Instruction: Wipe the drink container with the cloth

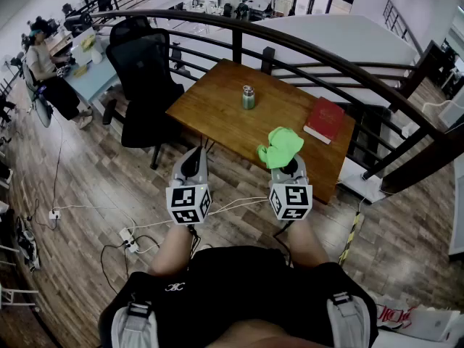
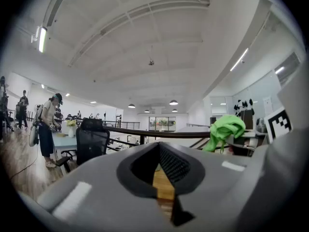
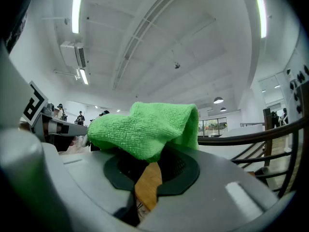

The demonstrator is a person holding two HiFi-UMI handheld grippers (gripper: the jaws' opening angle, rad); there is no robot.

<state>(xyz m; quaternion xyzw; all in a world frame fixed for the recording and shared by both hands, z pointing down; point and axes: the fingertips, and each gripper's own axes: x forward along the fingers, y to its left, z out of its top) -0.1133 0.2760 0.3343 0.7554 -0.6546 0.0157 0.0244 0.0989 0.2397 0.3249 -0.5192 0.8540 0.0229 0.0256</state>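
While the drink container (image 1: 249, 97) stands upright on the table (image 1: 210, 114), well ahead, the right gripper (image 1: 286, 164) pinches the cloth (image 1: 280, 147); left gripper (image 1: 193, 162) jaws pressed together, empty. Likely best: open left, steady container, wipe with the loose fold.

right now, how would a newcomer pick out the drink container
Find the brown wooden table beside the curved dark railing. Near its middle stands a small green drink container with a silvery cap, upright; the only other thing there, a red book, lies flat near the right edge.
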